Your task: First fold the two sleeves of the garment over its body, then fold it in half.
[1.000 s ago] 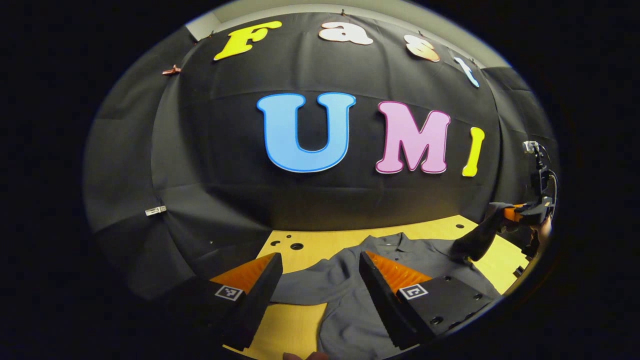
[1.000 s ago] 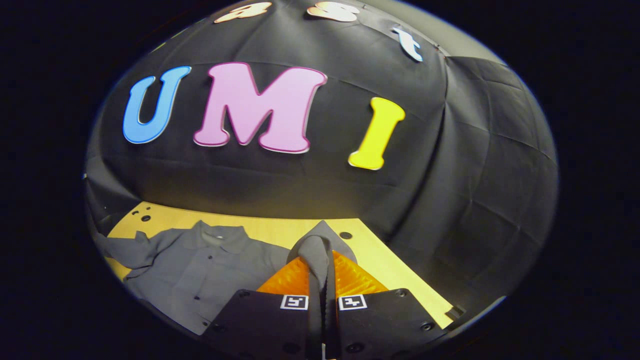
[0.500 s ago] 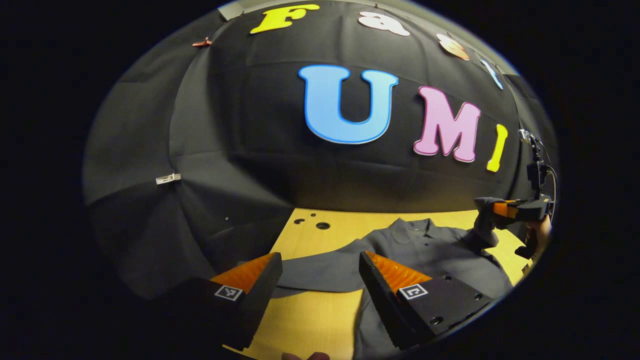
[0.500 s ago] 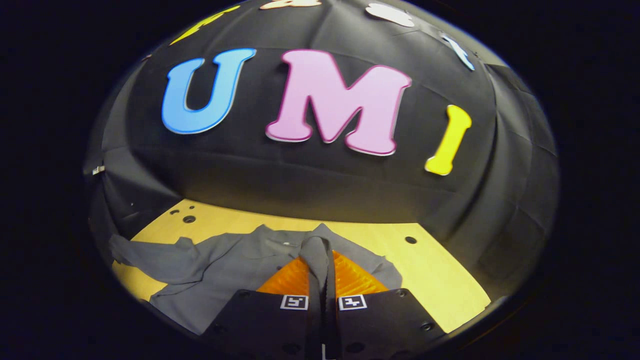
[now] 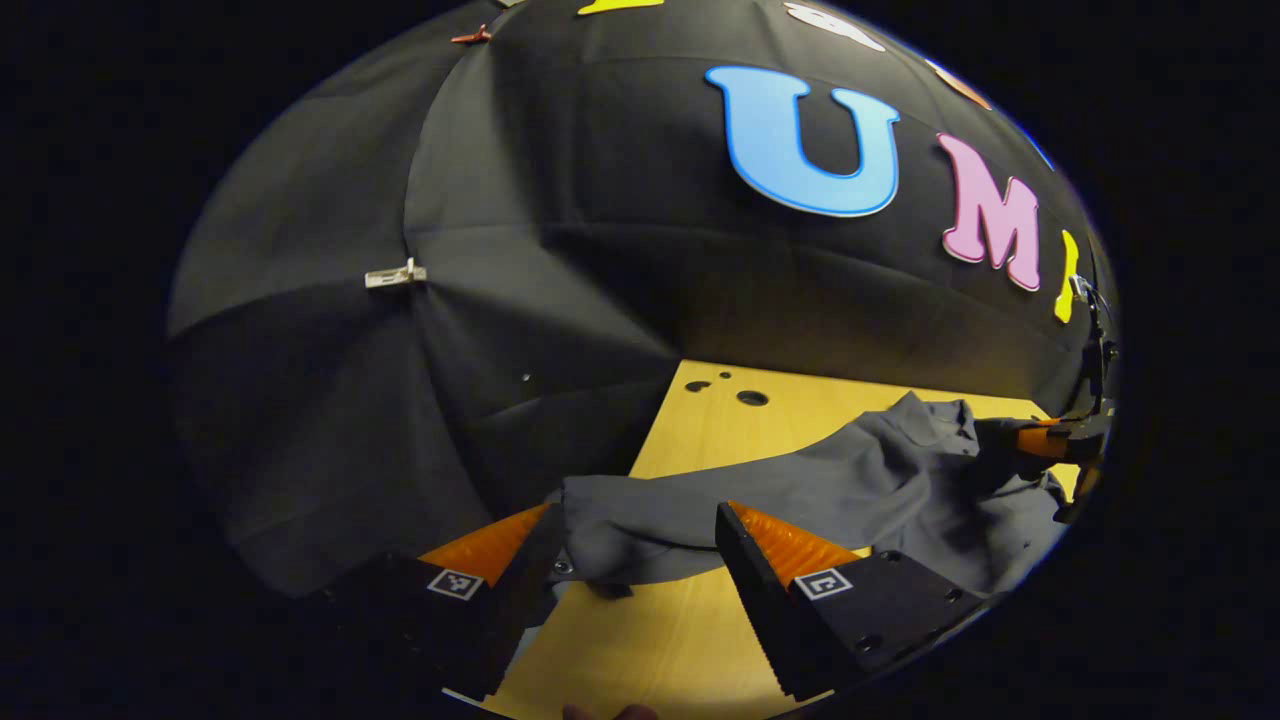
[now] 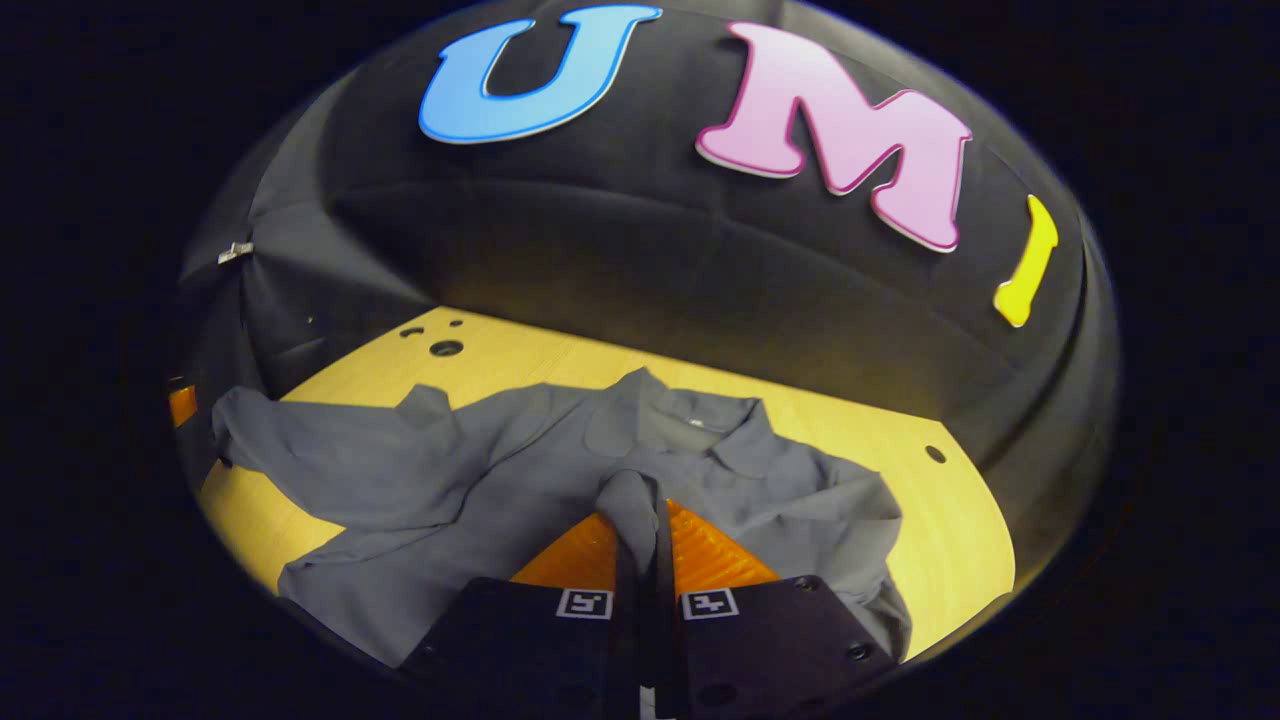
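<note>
Two grippers at a grey shirt

Left gripper view: the left gripper [image 5: 635, 540] hangs with its fingers spread wide over the table [image 5: 690, 640], either side of the cuff of one sleeve [image 5: 625, 525]. Far right, the right gripper [image 5: 1045, 440] meets the shirt [image 5: 900, 480].

Right gripper view: the right gripper [image 6: 650, 530] is clenched on the other sleeve [image 6: 630, 500], above the shirt's [image 6: 480, 470] body, below the collar [image 6: 700, 415].

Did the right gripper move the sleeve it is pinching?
Yes. The right gripper has carried the sleeve from beside the shirt's edge inward, over the shirt, to just below the collar.
</note>
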The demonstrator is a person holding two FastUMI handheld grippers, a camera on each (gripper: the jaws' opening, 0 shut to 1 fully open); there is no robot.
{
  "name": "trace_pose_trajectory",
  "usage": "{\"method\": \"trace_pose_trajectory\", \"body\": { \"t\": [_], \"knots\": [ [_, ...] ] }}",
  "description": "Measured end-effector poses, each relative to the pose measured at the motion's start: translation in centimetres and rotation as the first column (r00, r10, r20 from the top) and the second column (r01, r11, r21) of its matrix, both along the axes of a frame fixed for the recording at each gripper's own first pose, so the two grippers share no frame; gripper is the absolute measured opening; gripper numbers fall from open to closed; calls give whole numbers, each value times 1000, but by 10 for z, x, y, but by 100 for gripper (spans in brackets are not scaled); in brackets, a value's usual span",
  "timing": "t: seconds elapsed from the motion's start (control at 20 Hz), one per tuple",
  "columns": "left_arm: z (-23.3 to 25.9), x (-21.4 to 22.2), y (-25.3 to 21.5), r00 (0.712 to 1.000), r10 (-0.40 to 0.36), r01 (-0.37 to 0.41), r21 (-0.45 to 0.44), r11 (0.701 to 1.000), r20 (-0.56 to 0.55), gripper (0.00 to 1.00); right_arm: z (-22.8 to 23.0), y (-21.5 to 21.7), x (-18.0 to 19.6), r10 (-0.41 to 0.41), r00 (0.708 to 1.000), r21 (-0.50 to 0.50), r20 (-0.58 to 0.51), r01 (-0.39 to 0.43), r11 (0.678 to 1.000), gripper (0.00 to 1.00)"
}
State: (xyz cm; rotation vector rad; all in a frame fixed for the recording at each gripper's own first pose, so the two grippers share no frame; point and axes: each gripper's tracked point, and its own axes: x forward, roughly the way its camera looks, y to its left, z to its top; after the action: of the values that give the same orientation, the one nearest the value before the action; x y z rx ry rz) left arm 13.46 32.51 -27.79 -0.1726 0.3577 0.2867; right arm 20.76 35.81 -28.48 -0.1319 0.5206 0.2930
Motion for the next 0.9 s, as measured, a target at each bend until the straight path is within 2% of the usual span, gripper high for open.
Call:
{"method": "trace_pose_trajectory", "body": {
  "t": [0.05,0.1,0.15,0.2,0.25,0.45,0.55,0.65,0.9],
  "knots": [
    [-10,4,4,1000,10,-10,-8,1000,-9,97,-10,9,-1,12,1000,5,-19,-11,1000,15],
    [-18,9,9,1000,16,-16,-20,1000,-18,97,-17,18,-2,26,999,16,-36,-25,1000,13],
    [-28,14,10,999,17,-18,-38,999,-27,97,-22,25,-5,38,998,27,-56,-37,999,20],
    [-36,17,14,999,25,-27,-56,998,-35,98,-29,32,-11,58,995,43,-86,-54,998,23],
    [-42,19,17,999,34,-37,-72,997,-42,98,-33,40,-17,79,991,58,-111,-73,996,34],
    [-67,31,23,995,40,-49,-93,994,-93,97,-22,72,-41,194,973,156,-124,-174,972,62],
    [-76,35,22,993,35,-45,-88,995,-116,96,-11,80,-50,240,964,198,-114,-215,956,70],
    [-86,39,21,988,32,-44,-77,996,-150,96,-1,76,-56,252,962,197,-105,-228,953,77],
    [-100,42,19,976,19,-35,-69,997,-219,96,41,51,-72,266,964,180,-27,-257,949,87]
  ]
}}
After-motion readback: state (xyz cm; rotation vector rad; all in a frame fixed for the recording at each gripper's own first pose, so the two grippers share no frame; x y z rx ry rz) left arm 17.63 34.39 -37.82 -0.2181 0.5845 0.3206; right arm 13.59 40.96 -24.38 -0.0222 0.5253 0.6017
